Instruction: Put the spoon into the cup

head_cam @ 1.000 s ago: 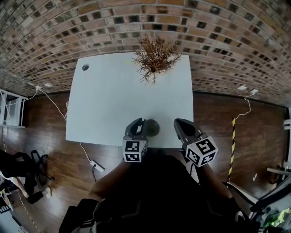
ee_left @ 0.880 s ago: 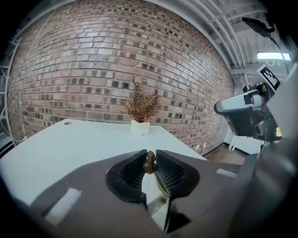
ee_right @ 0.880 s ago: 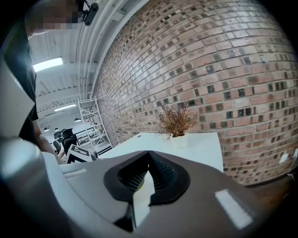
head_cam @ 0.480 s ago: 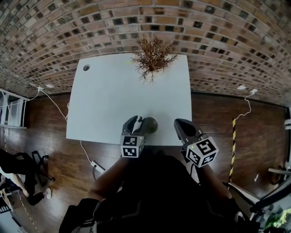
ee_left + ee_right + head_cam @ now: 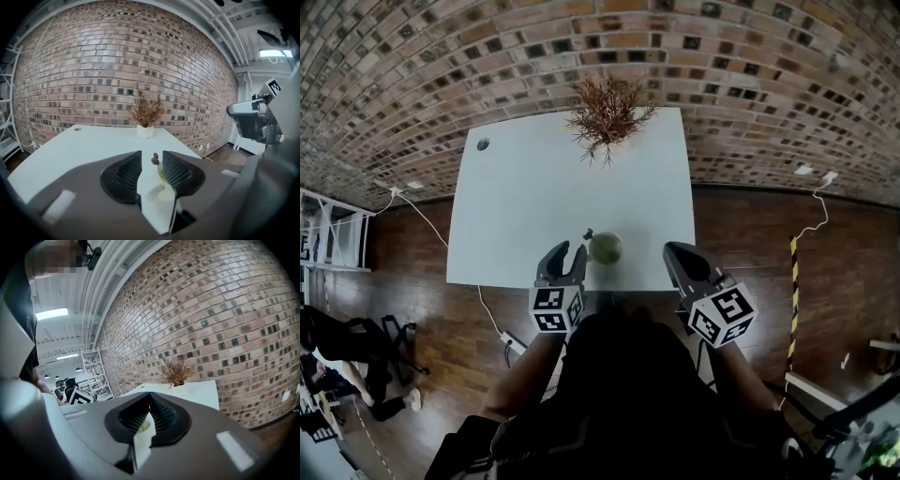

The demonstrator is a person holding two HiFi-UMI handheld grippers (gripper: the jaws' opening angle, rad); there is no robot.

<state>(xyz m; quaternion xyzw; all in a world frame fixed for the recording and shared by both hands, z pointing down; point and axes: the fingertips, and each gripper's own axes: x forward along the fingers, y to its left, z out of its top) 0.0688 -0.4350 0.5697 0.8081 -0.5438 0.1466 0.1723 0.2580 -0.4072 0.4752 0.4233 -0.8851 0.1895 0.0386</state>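
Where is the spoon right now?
In the head view, the spoon stands in the cup, handle leaning left, near the middle of the table's front edge, opposite the plant at the far edge.

The white tabletop (image 5: 525, 206) is standing on a dark wooden floor (image 5: 394, 262), with its far edge running along a brick wall (image 5: 487, 56). A dried plant (image 5: 605, 108) in a white pot (image 5: 145, 131) is sitting at the middle of that far edge. A round cable hole (image 5: 483, 143) is showing well to the left of the plant, in the far corner. A yellow-green cup (image 5: 606, 247) is standing straight out from the plant, well apart from it, near the tabletop's front edge. A white cable (image 5: 422, 217) is trailing over the floor left of the plant.
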